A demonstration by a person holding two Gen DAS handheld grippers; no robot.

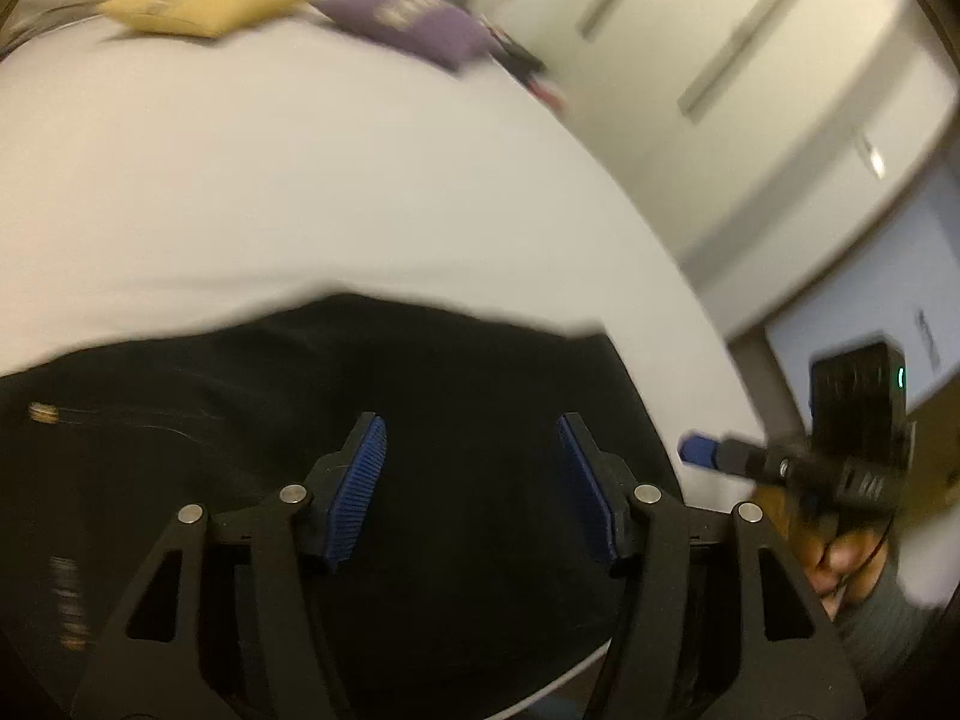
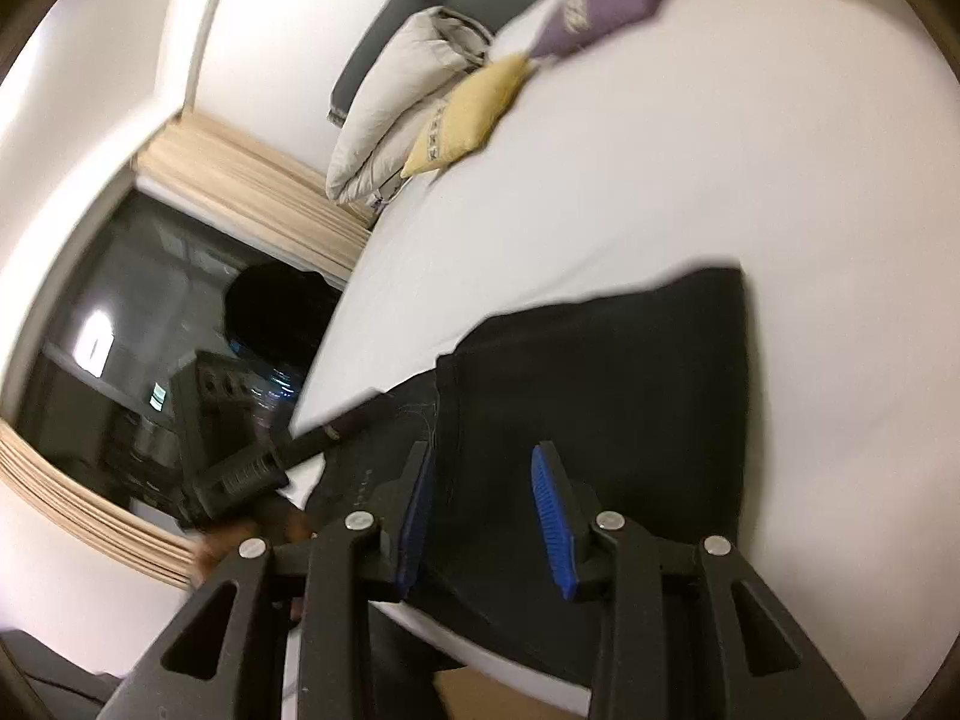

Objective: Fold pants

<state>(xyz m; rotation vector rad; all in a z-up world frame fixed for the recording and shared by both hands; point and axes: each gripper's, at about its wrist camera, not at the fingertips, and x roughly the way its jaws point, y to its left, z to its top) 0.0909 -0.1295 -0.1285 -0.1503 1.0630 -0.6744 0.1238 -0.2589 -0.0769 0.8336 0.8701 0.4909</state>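
Bedroom; white-sheeted bed point(image 1: 300, 180) fills most of both views, with pale wardrobe doors point(image 1: 720, 48) beyond it in the left wrist view and a dark window point(image 2: 138, 330) with a light wooden frame in the right wrist view.

Black pants point(image 1: 468, 396) lie flat at the near edge of the bed, directly under and ahead of both pairs of fingers. In the right wrist view the pants point(image 2: 600, 372) show as a folded dark block, with one squared corner ahead and to the right of the fingers and a seam line running forward from the left finger.

Left gripper point(image 1: 471, 480): fingers spread wide, blue ribbed pads point(image 1: 360, 486) facing each other, nothing between them; black cloth lies beneath. Whether the tips touch the cloth, cannot tell.

Right gripper point(image 2: 486, 510): fingers spread, blue pads point(image 2: 552, 516) apart, over the pants, nothing pinched.

Each view catches the other gripper off to the side, at the bed's edge, blurred.

Far ahead of the fingers, at the head of the bed: a yellow cushion point(image 1: 204, 3) and a purple cushion point(image 1: 414, 24) side by side. Beside the yellow one in the right wrist view, a folded pale duvet point(image 2: 396, 102).
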